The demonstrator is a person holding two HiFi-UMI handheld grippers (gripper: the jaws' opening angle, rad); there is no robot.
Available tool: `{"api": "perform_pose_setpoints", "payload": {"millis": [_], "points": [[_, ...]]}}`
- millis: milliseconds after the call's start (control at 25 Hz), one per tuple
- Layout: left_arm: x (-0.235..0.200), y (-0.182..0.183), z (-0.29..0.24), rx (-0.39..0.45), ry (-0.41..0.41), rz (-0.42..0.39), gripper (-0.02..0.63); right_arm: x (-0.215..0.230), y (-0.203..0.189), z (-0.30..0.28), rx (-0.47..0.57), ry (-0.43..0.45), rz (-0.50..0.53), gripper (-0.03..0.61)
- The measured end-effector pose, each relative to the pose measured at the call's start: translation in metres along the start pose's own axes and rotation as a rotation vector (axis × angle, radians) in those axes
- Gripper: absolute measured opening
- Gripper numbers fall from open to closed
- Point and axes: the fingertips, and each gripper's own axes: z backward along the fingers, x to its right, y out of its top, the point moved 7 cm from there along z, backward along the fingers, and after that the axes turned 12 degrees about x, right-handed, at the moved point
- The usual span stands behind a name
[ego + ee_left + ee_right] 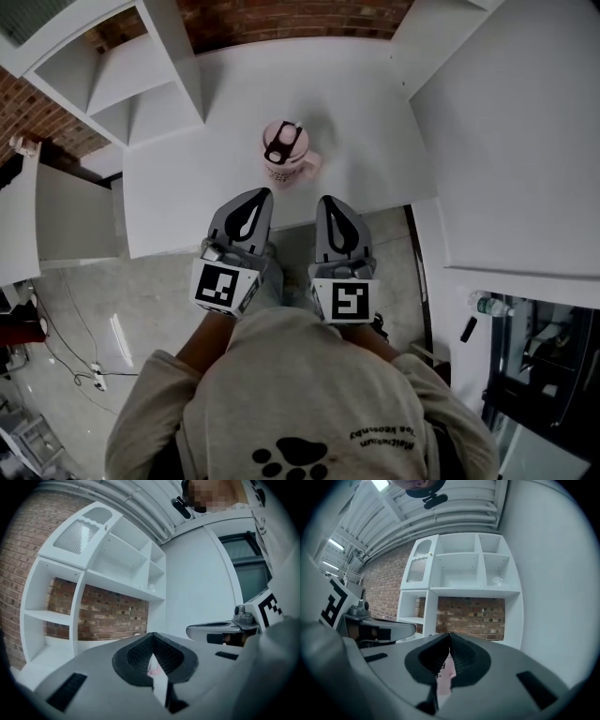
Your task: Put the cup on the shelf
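**Inspector:** State of your jaws?

**Operator:** My left gripper [258, 197] has its jaws pressed together with nothing between them. My right gripper [330, 202] is the same. I hold them side by side over the near edge of the counter [216, 112], and they do not touch each other.

**Inspector:** Location of the cup?

**Operator:** The pink cup [285, 155] stands upright on the counter with its black lid [284, 143] on. It is just ahead of both sets of tips and touches neither. The white shelf [122, 84] stands at the counter's far left, well apart from the cup.
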Motion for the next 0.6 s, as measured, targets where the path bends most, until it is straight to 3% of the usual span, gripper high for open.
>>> {"api": "perform_pose_setpoints", "payload": {"millis": [240,440,600], "points": [[-0.03,-0.03,-0.014,-0.041,-0.055,0.03,0.005,0.003,-0.016,-0.021,-0.038,-0.045,0.037,0.011],[-0.047,-0.051,-0.026,-0.091,-0.146,0.065,0.005,0.003,-0.03,-0.034,-0.059,-0.101,0.046,0.011],[-0.055,-0.064,-0.032,-0.117,-0.215,0.066,0.103,0.001,-0.042,-0.038,-0.071,-0.139,0.059,0.011]]}}
